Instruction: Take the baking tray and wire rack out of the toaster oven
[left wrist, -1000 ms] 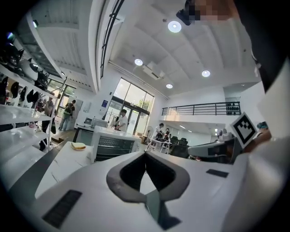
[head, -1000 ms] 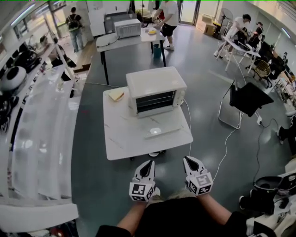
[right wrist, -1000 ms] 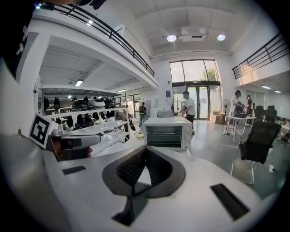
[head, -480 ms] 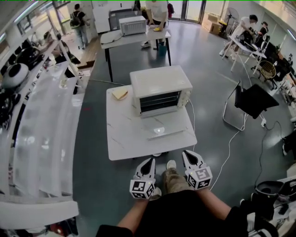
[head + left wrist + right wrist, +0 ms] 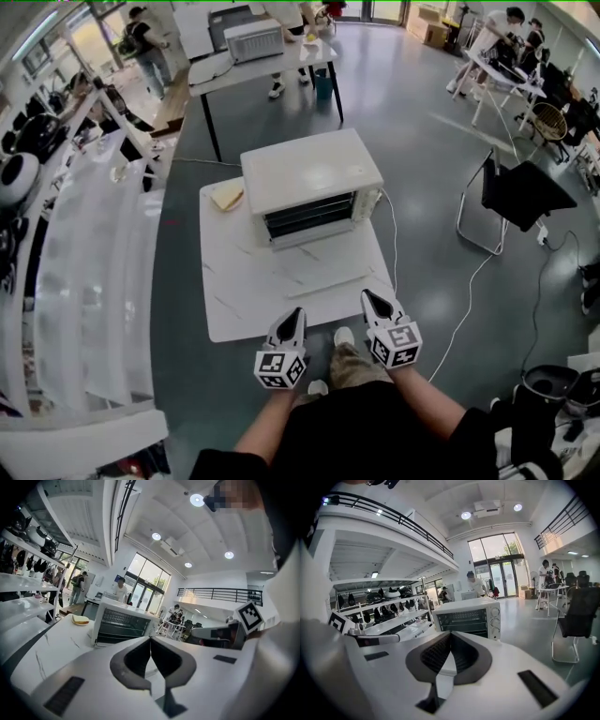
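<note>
White bench [image 5: 234,272] carries toaster oven [image 5: 309,173]; left tongs [image 5: 296,315] and right tongs [image 5: 368,297] clenched, empty, near its front edge

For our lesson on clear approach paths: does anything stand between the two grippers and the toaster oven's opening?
Nothing visible does. The toaster oven seems to have its door folded down, and only bare table lies before the shut left gripper and right gripper. The bread slice sits beside the oven, off the path.
</note>
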Motion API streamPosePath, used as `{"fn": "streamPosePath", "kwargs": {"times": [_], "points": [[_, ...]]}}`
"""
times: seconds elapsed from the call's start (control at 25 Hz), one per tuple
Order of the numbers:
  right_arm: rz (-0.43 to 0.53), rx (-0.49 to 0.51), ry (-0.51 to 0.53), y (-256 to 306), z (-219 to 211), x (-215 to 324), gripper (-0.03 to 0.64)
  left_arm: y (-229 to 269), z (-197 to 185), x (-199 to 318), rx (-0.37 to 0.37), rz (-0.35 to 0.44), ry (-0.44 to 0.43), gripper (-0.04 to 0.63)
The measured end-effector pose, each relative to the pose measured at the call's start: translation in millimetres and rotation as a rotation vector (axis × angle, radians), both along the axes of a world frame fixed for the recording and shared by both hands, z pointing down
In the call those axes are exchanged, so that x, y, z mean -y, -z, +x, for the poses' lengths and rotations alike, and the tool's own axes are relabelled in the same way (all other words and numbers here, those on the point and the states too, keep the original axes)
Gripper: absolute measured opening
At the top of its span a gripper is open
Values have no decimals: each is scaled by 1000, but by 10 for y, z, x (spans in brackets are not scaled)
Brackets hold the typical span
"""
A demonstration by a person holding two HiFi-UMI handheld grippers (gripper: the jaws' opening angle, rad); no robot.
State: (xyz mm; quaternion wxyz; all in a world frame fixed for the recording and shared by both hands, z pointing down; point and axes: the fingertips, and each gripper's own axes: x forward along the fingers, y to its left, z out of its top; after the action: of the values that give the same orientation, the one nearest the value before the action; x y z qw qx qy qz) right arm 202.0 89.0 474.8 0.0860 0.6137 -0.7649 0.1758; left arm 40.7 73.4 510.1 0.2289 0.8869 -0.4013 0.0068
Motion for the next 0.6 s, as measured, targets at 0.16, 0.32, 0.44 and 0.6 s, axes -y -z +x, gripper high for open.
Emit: {"fn": "streamPosePath", "kwargs": {"times": [0.16,0.32,0.44,0.6], "points": [[-18,44,22,-298,292,442,23,-325,380,528,-3,-48,42,20],[-40,79,33,-478,482,802,23,-477,596,965,16,-62,77,20],[-63,91,46,-628,612,1049,23,-612,669,1252,18,-94,130,20],[-100,117,74,-950,676,1410,23,-872,796,1577,-12,-143,154,20]]}}
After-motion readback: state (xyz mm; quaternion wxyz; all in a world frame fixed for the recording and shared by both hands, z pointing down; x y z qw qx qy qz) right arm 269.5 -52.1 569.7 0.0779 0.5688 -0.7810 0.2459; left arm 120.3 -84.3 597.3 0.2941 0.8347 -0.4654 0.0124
